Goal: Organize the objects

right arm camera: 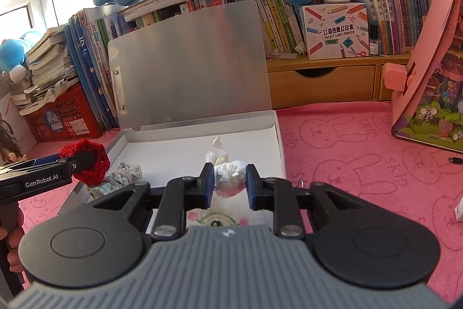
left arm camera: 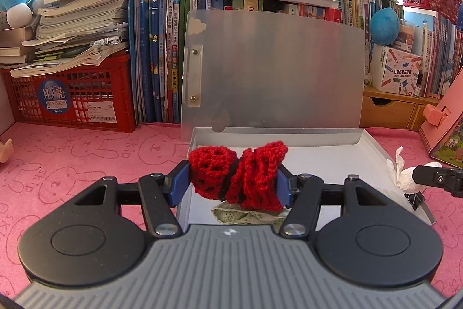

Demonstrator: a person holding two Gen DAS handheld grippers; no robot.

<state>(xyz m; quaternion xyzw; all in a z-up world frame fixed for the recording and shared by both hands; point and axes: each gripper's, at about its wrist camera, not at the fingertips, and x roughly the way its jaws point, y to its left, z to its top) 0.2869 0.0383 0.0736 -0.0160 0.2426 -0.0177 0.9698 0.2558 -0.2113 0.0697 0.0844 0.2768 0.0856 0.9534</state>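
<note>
My left gripper [left arm camera: 235, 181] is shut on a red crocheted bundle [left arm camera: 240, 173] tied with a black band, held above the near left corner of an open white box [left arm camera: 373, 146]. It also shows in the right wrist view [right arm camera: 89, 161]. My right gripper [right arm camera: 230, 183] is shut on a small white tied plastic bag [right arm camera: 228, 178], held above the box's near edge [right arm camera: 279, 135]. A pale green patterned cloth [left arm camera: 246, 215] lies in the box under the red bundle. The right gripper and the bag also show in the left wrist view [left arm camera: 405, 178].
The box's silver lid [left arm camera: 275, 71] stands upright against rows of books. A red crate [left arm camera: 69, 103] with stacked books is at the left. A wooden drawer unit [right arm camera: 321, 83] and a pink toy box [right arm camera: 431, 77] are at the right. A pink bunny-print mat [right arm camera: 361, 164] covers the table.
</note>
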